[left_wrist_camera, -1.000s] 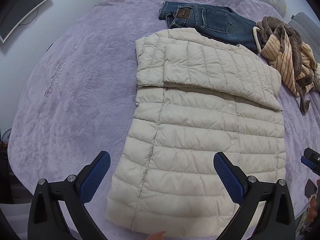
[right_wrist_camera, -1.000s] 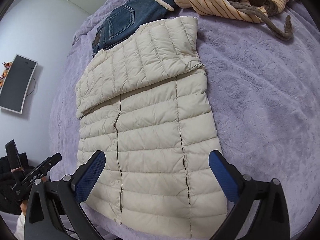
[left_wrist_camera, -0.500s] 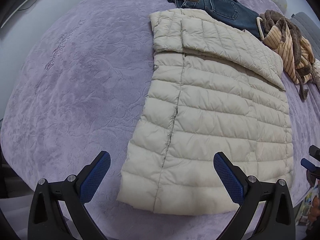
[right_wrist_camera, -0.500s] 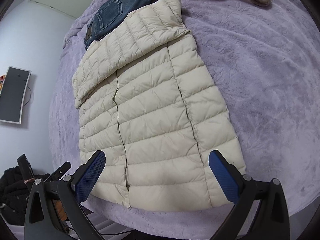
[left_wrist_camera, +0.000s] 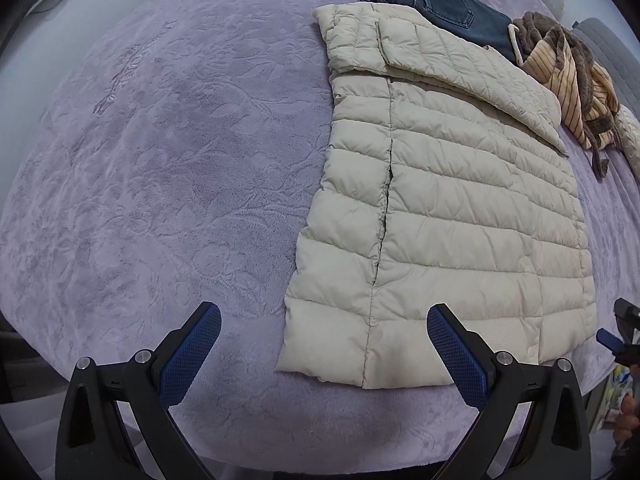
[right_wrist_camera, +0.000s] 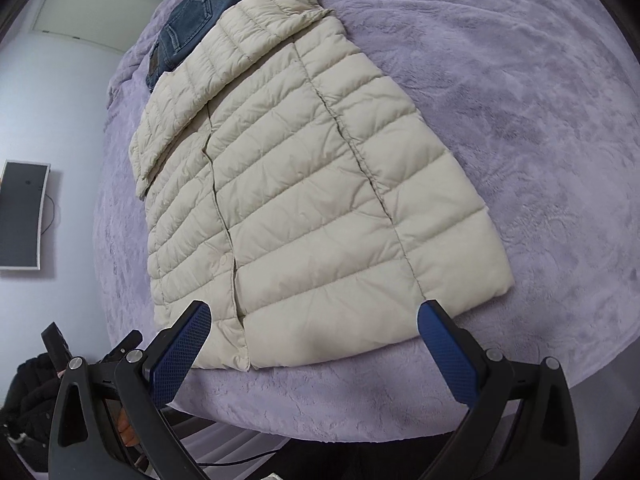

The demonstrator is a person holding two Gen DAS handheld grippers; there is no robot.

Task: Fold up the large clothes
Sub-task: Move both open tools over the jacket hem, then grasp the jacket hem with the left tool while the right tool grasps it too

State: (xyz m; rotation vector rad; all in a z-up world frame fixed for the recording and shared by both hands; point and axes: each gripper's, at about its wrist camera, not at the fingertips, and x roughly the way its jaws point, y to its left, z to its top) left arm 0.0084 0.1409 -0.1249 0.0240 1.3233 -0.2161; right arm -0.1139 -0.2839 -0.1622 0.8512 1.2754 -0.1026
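A cream quilted puffer jacket (left_wrist_camera: 452, 200) lies flat on the purple bed cover (left_wrist_camera: 180, 160), its sleeves folded across the top. It also shows in the right wrist view (right_wrist_camera: 304, 200). My left gripper (left_wrist_camera: 324, 344) is open and empty, just short of the jacket's hem at its left corner. My right gripper (right_wrist_camera: 314, 344) is open and empty, just short of the hem near its middle. The left gripper's body shows at the lower left of the right wrist view (right_wrist_camera: 120, 348).
Blue jeans (left_wrist_camera: 432, 0) lie beyond the jacket's collar. A striped brown and tan garment (left_wrist_camera: 568, 80) is heaped at the far right. A dark screen (right_wrist_camera: 20, 216) hangs on the wall. The bed's near edge (right_wrist_camera: 360, 420) runs under both grippers.
Both grippers have pulled back toward the bed's near edge and shifted sideways, so the jacket's hem now lies ahead of the fingers instead of under them. The jacket has not moved.
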